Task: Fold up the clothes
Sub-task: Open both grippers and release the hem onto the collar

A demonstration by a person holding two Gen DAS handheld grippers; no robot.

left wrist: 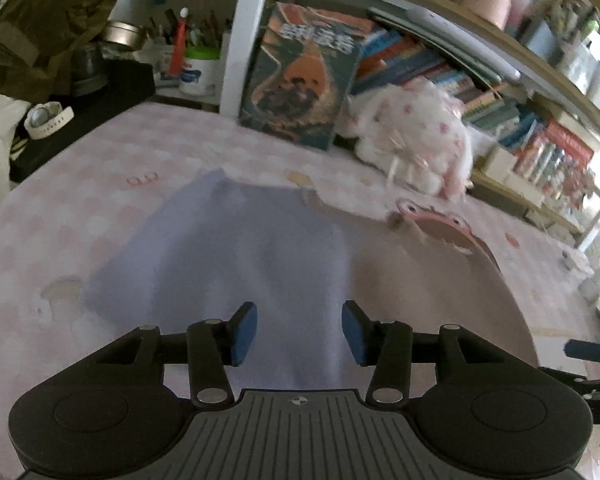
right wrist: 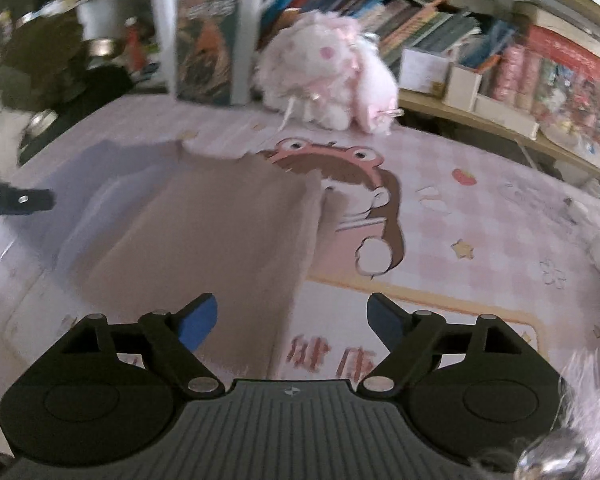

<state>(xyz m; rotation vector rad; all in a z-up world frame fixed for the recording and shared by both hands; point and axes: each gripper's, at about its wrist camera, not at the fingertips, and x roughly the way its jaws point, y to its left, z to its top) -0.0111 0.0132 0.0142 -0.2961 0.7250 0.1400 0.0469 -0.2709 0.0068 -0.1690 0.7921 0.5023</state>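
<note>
My left gripper (left wrist: 299, 333) hovers over the cloth with its blue pads spread and nothing between them; my right gripper (right wrist: 293, 322) hangs wider open, also holding nothing.

The clothes lie flat on the mat (right wrist: 480, 216) just ahead of both tools. I see a lilac piece (left wrist: 220, 256) under my left gripper and a brown piece (right wrist: 220, 240) under my right, side by side and touching; I cannot tell whether they are two garments or one garment with a panel turned over. The edges look fairly straight and the shape is a compact block, so I judge at least one fold is made. No sleeve or collar shows, and blur hides any seams. I'd say what is left is a further fold or a tidy-up, and either gripper has yet to take an edge.

The mat is pink check with a cartoon girl in a frog hat (right wrist: 332, 152). Red characters (right wrist: 328, 354) are printed on it near my right gripper, too smeared to read. Behind stands a book (left wrist: 300, 76) whose cover title is in pale characters I cannot make out. Beside it lies a plush toy (left wrist: 416, 140), and shelves of books (right wrist: 420, 16) whose spines are illegible.
</note>
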